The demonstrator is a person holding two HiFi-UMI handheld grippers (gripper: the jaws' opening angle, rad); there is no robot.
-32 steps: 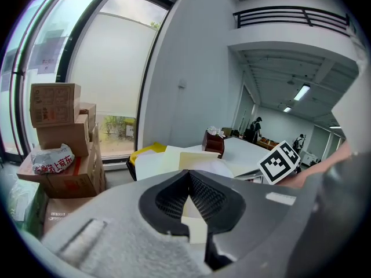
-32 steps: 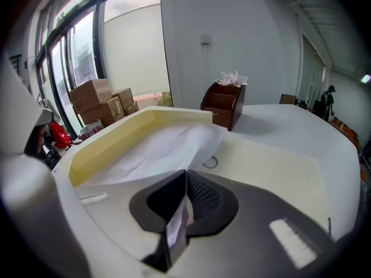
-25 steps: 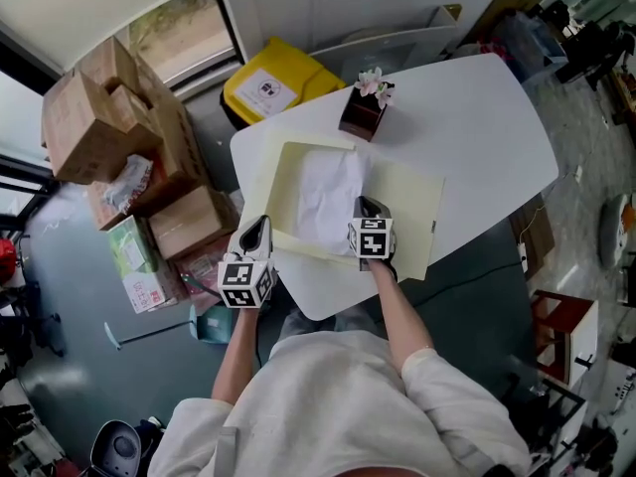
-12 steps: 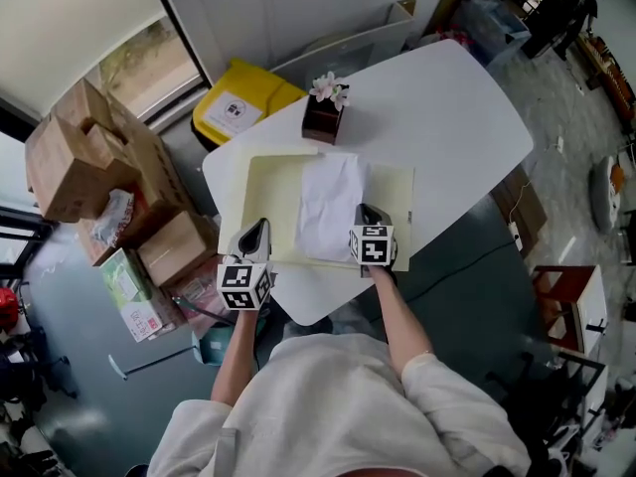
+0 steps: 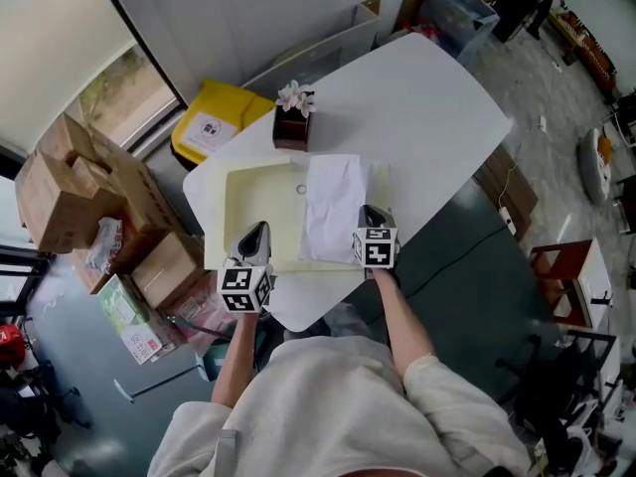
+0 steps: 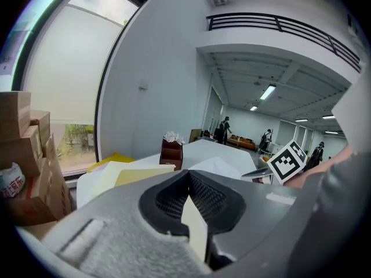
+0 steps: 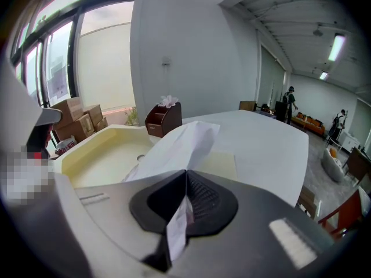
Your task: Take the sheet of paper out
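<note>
Forearms (image 5: 397, 311) reach forward, right hand-held gripper (image 5: 370, 217) pinching sheet (image 5: 331, 202).

A white bench (image 5: 427, 97) with rounded corners stands at an angle across the head view. A pale yellow folder (image 5: 260, 212) lies open at its near left end, the folder's near edge reaching the bench's near edge. Just beyond the folder's far edge stands a small dark wooden holder (image 5: 291, 132) with pale flowers (image 5: 295, 95) in it, close to the bench's far left rim.
</note>
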